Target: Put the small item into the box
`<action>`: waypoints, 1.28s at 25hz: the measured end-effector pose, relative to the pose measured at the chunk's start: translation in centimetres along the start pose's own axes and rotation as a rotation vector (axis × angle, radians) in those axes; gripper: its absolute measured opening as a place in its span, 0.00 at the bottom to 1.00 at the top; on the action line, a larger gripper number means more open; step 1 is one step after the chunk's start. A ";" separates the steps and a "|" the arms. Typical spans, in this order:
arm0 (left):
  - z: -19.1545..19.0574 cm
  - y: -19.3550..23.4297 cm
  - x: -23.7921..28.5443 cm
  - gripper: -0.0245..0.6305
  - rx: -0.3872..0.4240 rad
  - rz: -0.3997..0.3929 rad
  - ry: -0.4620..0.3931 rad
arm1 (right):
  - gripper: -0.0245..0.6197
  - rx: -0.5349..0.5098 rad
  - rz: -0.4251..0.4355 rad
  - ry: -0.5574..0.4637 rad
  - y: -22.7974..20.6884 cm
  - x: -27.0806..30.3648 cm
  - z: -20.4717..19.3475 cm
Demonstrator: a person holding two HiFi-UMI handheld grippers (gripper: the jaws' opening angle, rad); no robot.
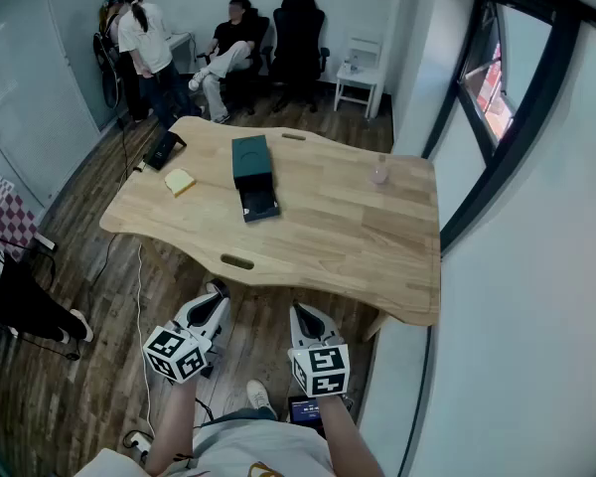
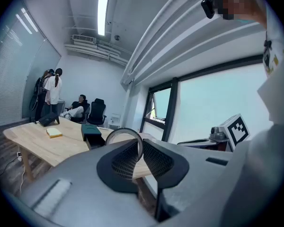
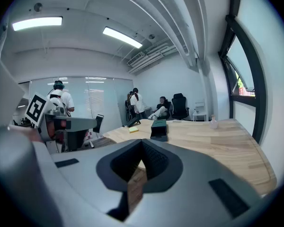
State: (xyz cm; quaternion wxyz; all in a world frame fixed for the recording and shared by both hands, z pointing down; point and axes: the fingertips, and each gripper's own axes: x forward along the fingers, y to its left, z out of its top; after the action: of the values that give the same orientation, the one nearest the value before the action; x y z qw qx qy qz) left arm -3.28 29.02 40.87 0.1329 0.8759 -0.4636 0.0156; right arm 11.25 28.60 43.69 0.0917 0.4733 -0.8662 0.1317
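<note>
Small clear item (image 1: 378, 175): sitting on the table (image 1: 358, 256) near its right edge, well apart from the dark green box (image 1: 250, 160) (its black tray (image 1: 259, 205) is lying pulled out). Left gripper (image 1: 216, 292) and right gripper (image 1: 301, 312): both clenched on nothing, hovering short of the table. Judged progress: nothing done; pickup and placing are both waiting.

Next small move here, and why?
Probably carry the left gripper forward toward the green box: its fingers look shut on a thin ring, while it and the right gripper hang short of the table.
</note>
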 end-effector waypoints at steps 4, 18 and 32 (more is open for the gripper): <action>-0.1 -0.9 -0.5 0.10 -0.003 0.004 -0.002 | 0.04 -0.007 0.001 -0.006 0.0 -1.2 0.0; -0.9 -1.2 -1.6 0.10 0.018 0.076 -0.031 | 0.04 0.021 0.030 0.020 -0.5 -1.6 -1.5; -0.6 9.4 10.4 0.10 -0.006 0.052 0.004 | 0.04 0.004 0.030 0.068 -5.7 11.8 0.2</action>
State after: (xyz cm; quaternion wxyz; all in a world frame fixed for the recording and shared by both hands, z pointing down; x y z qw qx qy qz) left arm -4.97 15.77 45.07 0.1360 0.8630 -0.4861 0.0193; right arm 9.79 16.18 47.61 0.1183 0.4555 -0.8693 0.1509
